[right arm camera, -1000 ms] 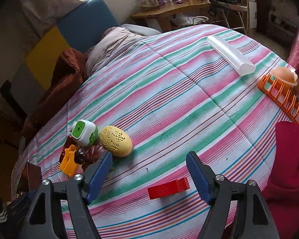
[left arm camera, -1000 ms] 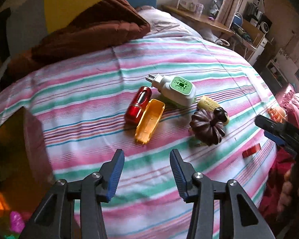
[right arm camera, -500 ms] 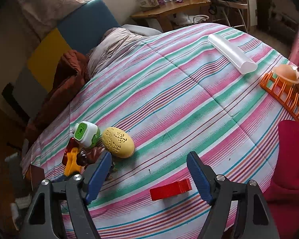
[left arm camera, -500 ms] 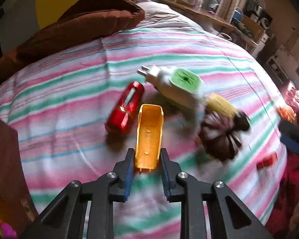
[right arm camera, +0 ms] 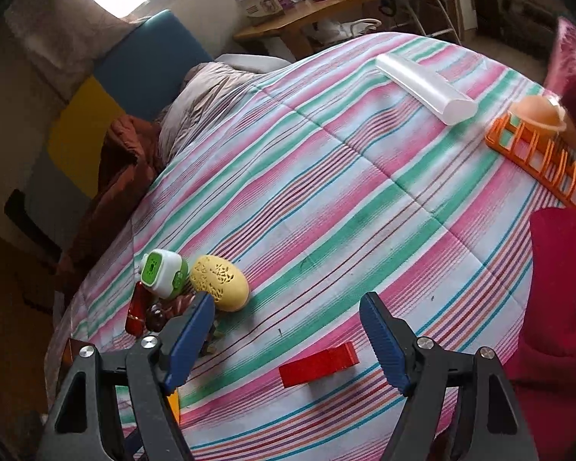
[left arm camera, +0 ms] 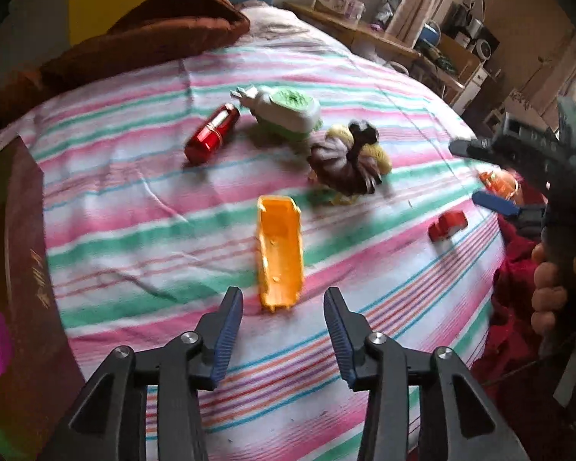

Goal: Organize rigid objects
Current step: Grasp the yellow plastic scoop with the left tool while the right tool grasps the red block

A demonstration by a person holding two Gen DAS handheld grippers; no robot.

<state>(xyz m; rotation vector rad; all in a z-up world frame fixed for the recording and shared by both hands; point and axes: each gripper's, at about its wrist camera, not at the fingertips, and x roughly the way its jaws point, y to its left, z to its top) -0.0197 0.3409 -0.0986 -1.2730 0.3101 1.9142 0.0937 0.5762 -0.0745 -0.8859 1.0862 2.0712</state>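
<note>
No legible writing on any item; box on far desk too blurred. My left gripper [left arm camera: 284, 330] just reopened, jaws spread, orange tray [left arm camera: 280, 253] lying free just ahead. My right gripper [right arm camera: 288, 340] spread over red block [right arm camera: 318, 364]. Striped bedspread [right arm camera: 364, 192] open mid-bed.

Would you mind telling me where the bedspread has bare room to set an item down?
The widest free patch is the middle of the striped bedspread, between the yellow egg-shaped case, the clear tube and the orange rack. It is crowded around the green-and-white plug, the red cylinder and the dark pumpkin-shaped item.
</note>
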